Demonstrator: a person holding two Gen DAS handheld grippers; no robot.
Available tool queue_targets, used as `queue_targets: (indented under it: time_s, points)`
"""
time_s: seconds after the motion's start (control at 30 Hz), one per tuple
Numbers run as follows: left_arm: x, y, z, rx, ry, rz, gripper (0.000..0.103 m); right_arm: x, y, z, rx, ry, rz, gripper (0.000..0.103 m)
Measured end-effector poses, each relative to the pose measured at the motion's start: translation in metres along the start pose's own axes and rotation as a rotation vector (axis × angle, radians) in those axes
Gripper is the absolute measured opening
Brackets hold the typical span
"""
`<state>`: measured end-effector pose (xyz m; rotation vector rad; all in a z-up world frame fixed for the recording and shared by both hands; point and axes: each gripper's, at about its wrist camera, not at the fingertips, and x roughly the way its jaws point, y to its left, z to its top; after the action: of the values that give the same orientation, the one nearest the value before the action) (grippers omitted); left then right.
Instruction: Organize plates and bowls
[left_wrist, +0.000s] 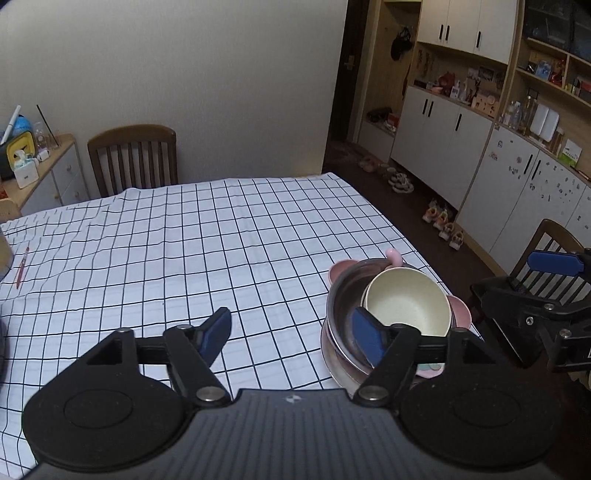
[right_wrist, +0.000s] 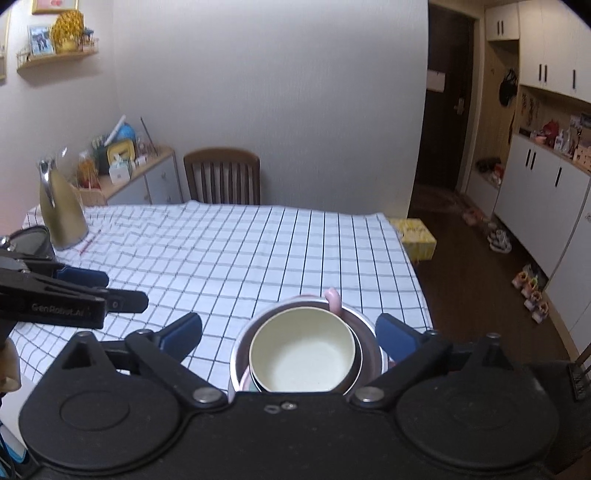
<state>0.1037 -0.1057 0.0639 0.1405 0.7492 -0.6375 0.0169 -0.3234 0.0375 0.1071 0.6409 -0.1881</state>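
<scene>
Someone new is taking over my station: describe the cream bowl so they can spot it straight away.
Find the checked tablecloth and go to its near right corner, where dishes sit nested in a stack. The cream bowl is the topmost piece, inside the steel bowl, which rests on a pink plate. It is the only pale, matte dish; its neighbours are shiny metal or pink.

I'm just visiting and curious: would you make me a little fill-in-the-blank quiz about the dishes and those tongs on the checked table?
1. The cream bowl sits inside a shiny ____ bowl.
2. The stack of dishes rests on a white tablecloth with a black ____ pattern.
3. The right tongs stand with their fingers ____, one on each side of the stack.
4. The left tongs hold ____.

Missing words: metal; grid; open; nothing
</scene>
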Motion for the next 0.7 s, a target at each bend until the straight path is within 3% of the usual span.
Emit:
queue_targets:
  time_s: [0.13, 0.3, 0.7]
  points:
    - [-0.011, 0.001, -0.010, -0.024, -0.025, -0.010, 0.081, -0.009, 0.001, -0.007, 0.010, -0.040, -0.006, 0.103]
    - [-0.025, -0.003, -0.020, -0.023, -0.076, 0.003, 0.102, -0.018, 0.000, -0.015, 0.026, -0.068, -0.026, 0.103]
    - [-0.040, -0.013, -0.039, -0.045, -0.092, 0.002, 0.102, -0.030, 0.001, -0.031, 0.085, -0.080, -0.031, 0.103]
